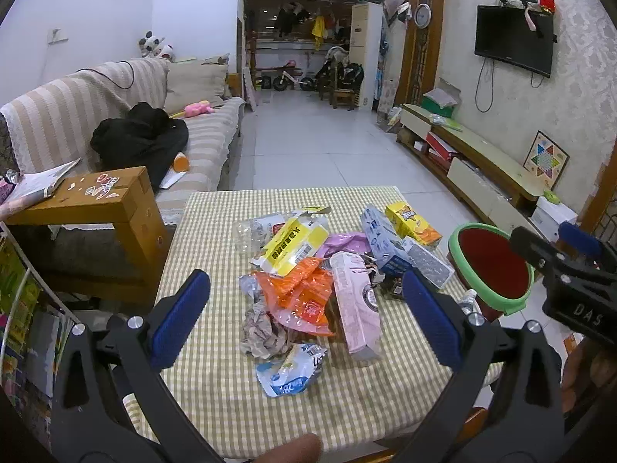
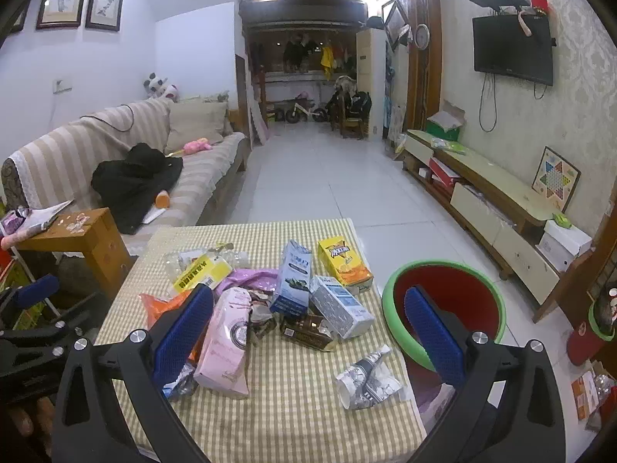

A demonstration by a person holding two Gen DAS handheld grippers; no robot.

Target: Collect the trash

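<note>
hidden: pink carton (image 2: 225, 341) partly behind fingers (image 2: 185, 332) | bin (image 1: 491, 266) rim partly covered

left tool (image 1: 306, 316) wide open, right tool (image 2: 308, 333) wide open

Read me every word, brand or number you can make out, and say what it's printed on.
"DAS": white letters on the black body of the right claw.
"28": crumpled blue and white wrapper.
Yellow carton, blue carton, pink box, yellow and white packet: all have print too blurred to read.
</note>
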